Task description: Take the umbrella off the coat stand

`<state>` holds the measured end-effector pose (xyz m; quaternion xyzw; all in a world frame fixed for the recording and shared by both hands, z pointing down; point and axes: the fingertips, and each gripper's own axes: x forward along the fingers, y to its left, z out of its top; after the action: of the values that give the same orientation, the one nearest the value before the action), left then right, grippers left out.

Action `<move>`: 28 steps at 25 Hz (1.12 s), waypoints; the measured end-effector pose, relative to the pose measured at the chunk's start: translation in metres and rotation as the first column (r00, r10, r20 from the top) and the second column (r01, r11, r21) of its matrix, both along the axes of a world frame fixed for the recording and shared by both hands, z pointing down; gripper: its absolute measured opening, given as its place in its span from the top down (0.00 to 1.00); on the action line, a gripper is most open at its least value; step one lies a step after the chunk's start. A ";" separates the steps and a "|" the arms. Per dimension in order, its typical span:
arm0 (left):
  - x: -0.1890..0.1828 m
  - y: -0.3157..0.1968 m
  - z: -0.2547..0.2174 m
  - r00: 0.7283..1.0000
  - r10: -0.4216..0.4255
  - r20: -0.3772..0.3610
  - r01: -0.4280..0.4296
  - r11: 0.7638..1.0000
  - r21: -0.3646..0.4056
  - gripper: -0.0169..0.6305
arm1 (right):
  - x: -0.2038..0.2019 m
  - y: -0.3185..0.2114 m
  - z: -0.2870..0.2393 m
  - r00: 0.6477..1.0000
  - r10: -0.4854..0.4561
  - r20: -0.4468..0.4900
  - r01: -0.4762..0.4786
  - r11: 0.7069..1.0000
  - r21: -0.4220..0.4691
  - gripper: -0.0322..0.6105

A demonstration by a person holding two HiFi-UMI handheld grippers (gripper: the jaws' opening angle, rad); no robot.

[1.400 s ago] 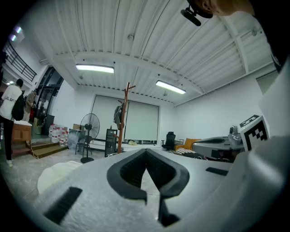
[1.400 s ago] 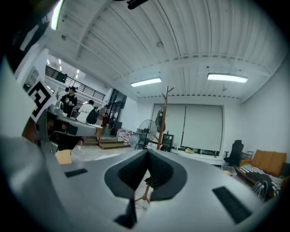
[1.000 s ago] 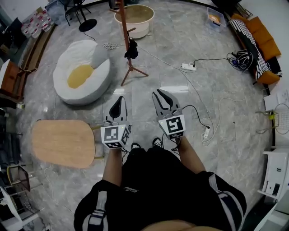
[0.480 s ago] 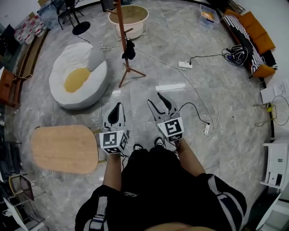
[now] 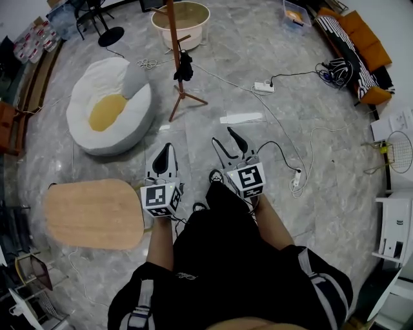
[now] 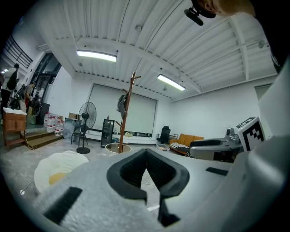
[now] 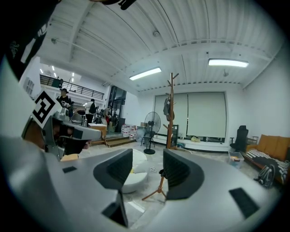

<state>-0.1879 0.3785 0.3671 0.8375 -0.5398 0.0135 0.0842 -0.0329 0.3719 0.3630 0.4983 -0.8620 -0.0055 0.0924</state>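
— Where is the umbrella?
— One dark, folded umbrella (image 5: 184,66) hangs on the single coat stand (image 5: 173,38), well ahead of my two grippers.

— And your tools?
— My left gripper (image 5: 164,149) has its jaws pressed together, holding nothing. My right gripper (image 5: 222,136) is opening, with only air between its jaws.

— Any containers?
— Two. A round beige tub (image 5: 193,31) stands just behind the stand; I can't tell what is inside. A clear bin (image 5: 292,13) holds something orange.

— Labels?
— Square black-and-white markers on my two marker cubes (image 5: 161,196).
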 end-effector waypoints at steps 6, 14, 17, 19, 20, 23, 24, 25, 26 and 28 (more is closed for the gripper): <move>0.002 -0.048 0.003 1.000 0.010 0.015 -0.010 1.000 -0.006 0.97 | 0.002 -0.049 0.002 1.000 0.003 0.016 -0.003 1.000 0.004 0.60; 0.017 -0.149 0.007 1.000 0.001 0.028 -0.001 1.000 -0.020 0.97 | 0.014 -0.152 0.010 0.999 -0.027 0.038 0.027 1.000 -0.011 0.59; 0.032 -0.186 0.008 0.999 -0.001 0.038 0.002 1.000 -0.028 0.97 | 0.024 -0.190 0.010 0.998 -0.049 0.040 0.050 0.999 -0.020 0.59; 0.042 -0.208 0.008 0.999 -0.004 0.048 0.006 0.999 -0.034 0.97 | 0.032 -0.213 0.008 0.997 -0.060 0.050 0.062 0.998 -0.033 0.58; 0.045 -0.220 0.008 0.999 -0.006 0.051 0.008 0.999 -0.038 0.97 | 0.035 -0.225 0.007 0.997 -0.062 0.055 0.064 0.997 -0.038 0.58; 0.054 -0.252 0.009 0.998 -0.018 0.060 0.021 0.999 -0.049 0.97 | 0.046 -0.259 0.010 0.995 -0.073 0.062 0.075 0.997 -0.030 0.58; 0.056 -0.260 0.010 0.998 -0.025 0.063 0.028 0.998 -0.051 0.97 | 0.049 -0.269 0.013 0.995 -0.080 0.063 0.082 0.996 -0.026 0.57; 0.059 -0.269 0.010 0.997 -0.030 0.068 0.034 0.998 -0.052 0.97 | 0.051 -0.278 0.015 0.994 -0.087 0.066 0.089 0.996 -0.029 0.57; 0.062 -0.277 0.011 0.997 -0.034 0.072 0.038 0.998 -0.054 0.97 | 0.052 -0.287 0.015 0.993 -0.093 0.068 0.096 0.995 -0.040 0.57; 0.067 -0.293 0.014 0.996 -0.035 0.080 0.041 0.997 -0.063 0.97 | 0.051 -0.304 0.017 0.992 -0.110 0.065 0.114 0.992 -0.053 0.57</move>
<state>-0.1209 0.0857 0.3813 0.8227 -0.5578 0.0622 0.0899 0.0178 0.0677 0.3801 0.4462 -0.8909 0.0290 0.0794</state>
